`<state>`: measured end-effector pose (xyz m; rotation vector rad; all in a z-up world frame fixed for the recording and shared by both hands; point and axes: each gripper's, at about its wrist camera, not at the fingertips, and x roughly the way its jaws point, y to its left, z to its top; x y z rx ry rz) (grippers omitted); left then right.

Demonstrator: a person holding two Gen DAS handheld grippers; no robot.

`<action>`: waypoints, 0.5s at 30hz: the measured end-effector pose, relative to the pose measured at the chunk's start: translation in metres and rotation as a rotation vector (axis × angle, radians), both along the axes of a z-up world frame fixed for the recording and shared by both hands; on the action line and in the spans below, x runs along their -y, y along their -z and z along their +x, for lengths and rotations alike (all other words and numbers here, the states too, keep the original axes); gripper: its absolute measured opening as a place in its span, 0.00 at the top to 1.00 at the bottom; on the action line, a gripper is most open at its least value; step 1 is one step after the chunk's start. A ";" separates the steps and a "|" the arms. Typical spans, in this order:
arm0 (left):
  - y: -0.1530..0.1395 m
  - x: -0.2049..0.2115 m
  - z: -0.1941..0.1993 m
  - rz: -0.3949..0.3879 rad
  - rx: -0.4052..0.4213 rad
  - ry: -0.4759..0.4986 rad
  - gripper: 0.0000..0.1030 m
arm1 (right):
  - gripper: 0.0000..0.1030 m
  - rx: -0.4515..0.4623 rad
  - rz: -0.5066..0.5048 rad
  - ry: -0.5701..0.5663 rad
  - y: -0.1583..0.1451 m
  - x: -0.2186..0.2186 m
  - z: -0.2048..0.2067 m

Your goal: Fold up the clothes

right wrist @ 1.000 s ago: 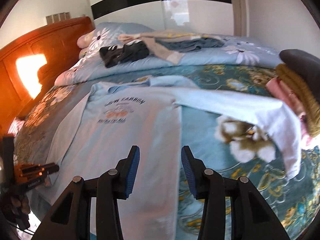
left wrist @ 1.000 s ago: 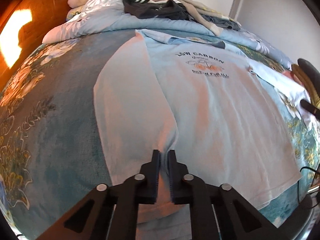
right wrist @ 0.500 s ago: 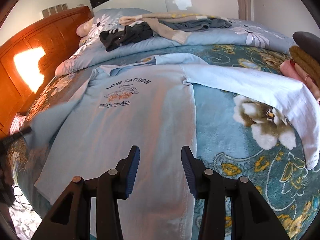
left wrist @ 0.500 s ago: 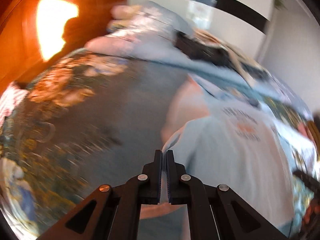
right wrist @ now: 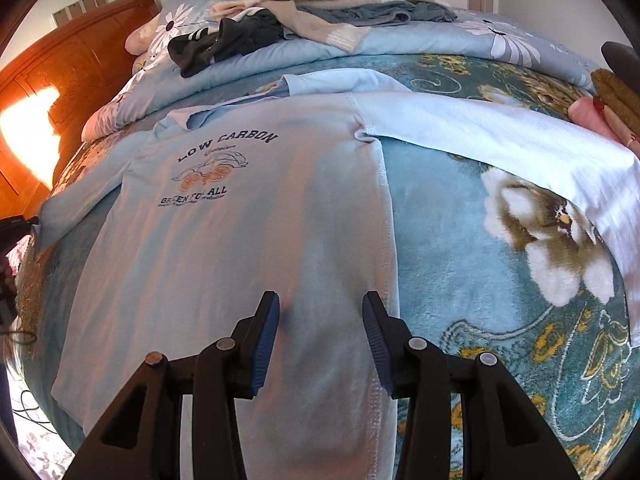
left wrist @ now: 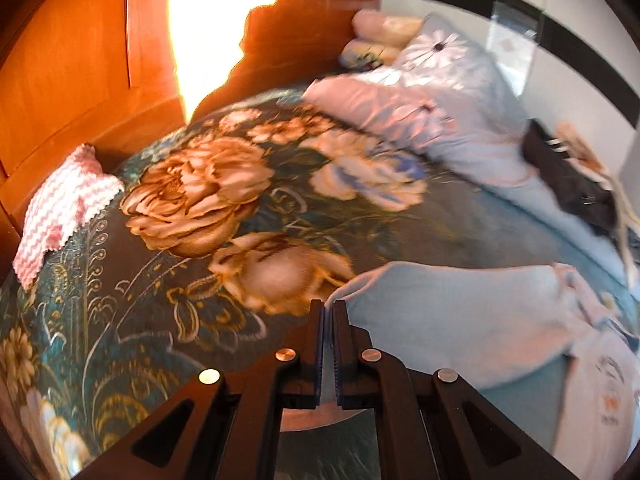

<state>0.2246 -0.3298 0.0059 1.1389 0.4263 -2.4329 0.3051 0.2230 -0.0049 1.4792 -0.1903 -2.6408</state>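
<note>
**Entry: light-blue T-shirt spread on bed, left sleeve in hand**

Item: T-shirt [right wrist: 248,248], light blue, lying front-up and mostly flat on the floral bedspread [right wrist: 460,248]. Right sleeve stretched out flat toward the bed's right side; left sleeve [left wrist: 440,312] drawn out sideways toward the wooden headboard [left wrist: 80,72].

Left gripper [left wrist: 327,316]: fingers pressed together with only a sliver between them. A strip of pale cloth appears to be caught there, probably the sleeve's edge, though blur makes this uncertain.

Right gripper [right wrist: 320,312]: fingers standing moderately apart, holding nothing, poised over the shirt's lower right side just inside the side seam.

Lettering on chest print: "LOW CARBON" in an arc, a small orange-wheeled vehicle graphic, "GREEN FOR ALL" beneath. Finer script lines are too small to read.

Other stock: dark garment [right wrist: 216,46] and beige and grey pieces heaped on the pale duvet at the far side; pink zigzag cloth [left wrist: 64,208] by the headboard.

Risks:
- Thin pinch on the sleeve may slip, dropping it mid-fold.
- Pulling the sleeve with the body unpinned could drag the whole shirt askew and wrinkle it.
- The plush bedspread may grip the fabric, leaving an uneven fold line.
</note>
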 end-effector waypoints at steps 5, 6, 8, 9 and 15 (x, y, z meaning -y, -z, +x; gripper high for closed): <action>0.013 0.013 -0.010 0.045 0.033 -0.023 0.96 | 0.57 -0.005 0.001 0.004 -0.003 -0.003 0.004; 0.014 0.015 -0.010 0.066 0.032 -0.023 0.96 | 0.57 -0.008 -0.001 0.008 -0.004 -0.005 0.005; 0.010 0.016 -0.004 0.098 0.021 -0.025 0.95 | 0.57 -0.016 0.001 0.022 -0.007 -0.010 0.009; 0.008 0.017 -0.002 0.110 0.013 -0.023 0.95 | 0.57 -0.021 -0.003 0.031 -0.008 -0.014 0.012; -0.019 0.028 0.025 0.058 -0.014 -0.087 0.92 | 0.57 -0.044 -0.022 0.100 -0.016 -0.048 0.036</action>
